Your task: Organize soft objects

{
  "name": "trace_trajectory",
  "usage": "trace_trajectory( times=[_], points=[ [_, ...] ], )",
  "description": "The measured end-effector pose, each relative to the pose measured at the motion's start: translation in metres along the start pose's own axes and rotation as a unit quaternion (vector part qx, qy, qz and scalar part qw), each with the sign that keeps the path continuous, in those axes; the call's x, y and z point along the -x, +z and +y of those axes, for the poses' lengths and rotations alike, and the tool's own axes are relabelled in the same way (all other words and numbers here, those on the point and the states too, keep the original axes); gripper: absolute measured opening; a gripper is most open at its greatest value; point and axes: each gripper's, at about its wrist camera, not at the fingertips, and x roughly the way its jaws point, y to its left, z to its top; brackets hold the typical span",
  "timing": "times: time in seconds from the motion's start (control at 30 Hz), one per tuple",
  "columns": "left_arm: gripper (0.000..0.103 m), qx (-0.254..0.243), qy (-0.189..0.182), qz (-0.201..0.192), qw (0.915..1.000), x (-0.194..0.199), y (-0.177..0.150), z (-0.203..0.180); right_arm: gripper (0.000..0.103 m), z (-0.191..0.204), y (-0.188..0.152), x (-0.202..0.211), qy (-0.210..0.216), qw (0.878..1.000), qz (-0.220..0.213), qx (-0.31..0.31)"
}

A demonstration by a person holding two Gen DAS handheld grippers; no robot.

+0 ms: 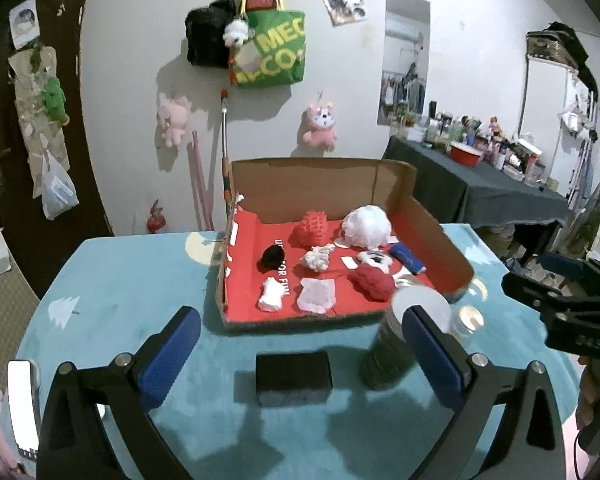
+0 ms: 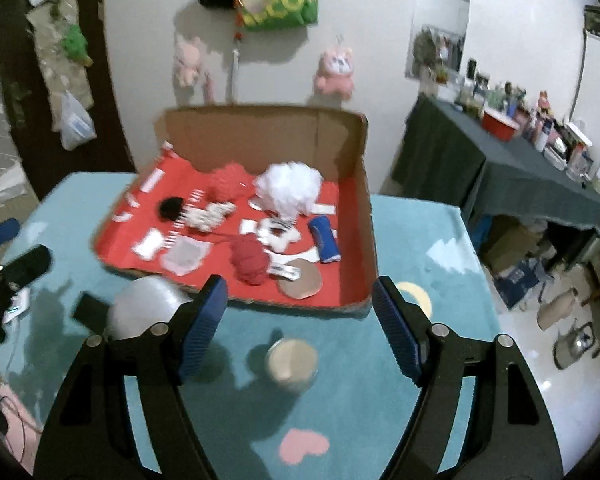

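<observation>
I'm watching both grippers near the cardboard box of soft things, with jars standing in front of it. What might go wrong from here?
1. The tall dark jar with a pale lid stands close beside the open left gripper; a sideways move could topple it.
2. The small tan-lidded jar sits between the open right gripper fingers and could be knocked.
3. The black rectangular block lies in the way to the cardboard box.

On the teal table (image 1: 112, 280), the left half lies bare and a gripper could pass freely there. Near the front edge sits a black block (image 1: 293, 378), and to its right stand a dark tall can (image 1: 396, 344) and a small jar (image 2: 292, 364). Beyond them the cardboard box (image 1: 324, 176) blocks the far middle, its back and right walls raised, its near side low.
</observation>
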Motion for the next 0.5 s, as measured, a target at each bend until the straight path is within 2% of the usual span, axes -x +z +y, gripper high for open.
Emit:
trace_trajectory(
  times=[0.03,0.1,0.2,0.23,0.27,0.37,0.5],
  points=[
    [0.103,-0.003,0.0,-0.004,1.0,0.006,-0.006,-0.001,0.091,0.002,-0.005,0.01,0.005,1.0,-0.011,-0.001],
    [0.103,-0.008,-0.003,-0.01,0.9999,0.016,-0.02,-0.005,0.091,0.009,-0.02,0.03,0.01,0.999,-0.033,0.003],
    [0.103,-0.004,-0.02,0.0,0.9998,0.02,-0.041,-0.009,0.093,0.02,-0.045,0.048,-0.002,0.998,-0.053,0.018],
    [0.103,0.0,-0.026,0.008,0.9996,0.017,-0.049,-0.011,0.096,0.024,-0.055,0.051,-0.002,0.998,-0.058,0.022],
    [0.103,0.003,-0.031,0.016,0.9994,0.012,-0.056,-0.012,0.099,0.027,-0.062,0.051,-0.001,0.998,-0.058,0.023],
    [0.103,0.009,-0.038,0.041,0.9984,-0.003,-0.075,-0.015,0.099,0.033,-0.086,0.041,-0.007,0.999,-0.044,0.028],
    [0.103,0.012,-0.021,0.068,0.9974,-0.027,-0.097,-0.019,0.099,0.032,-0.11,0.021,0.003,1.0,-0.014,0.008]
  ],
)
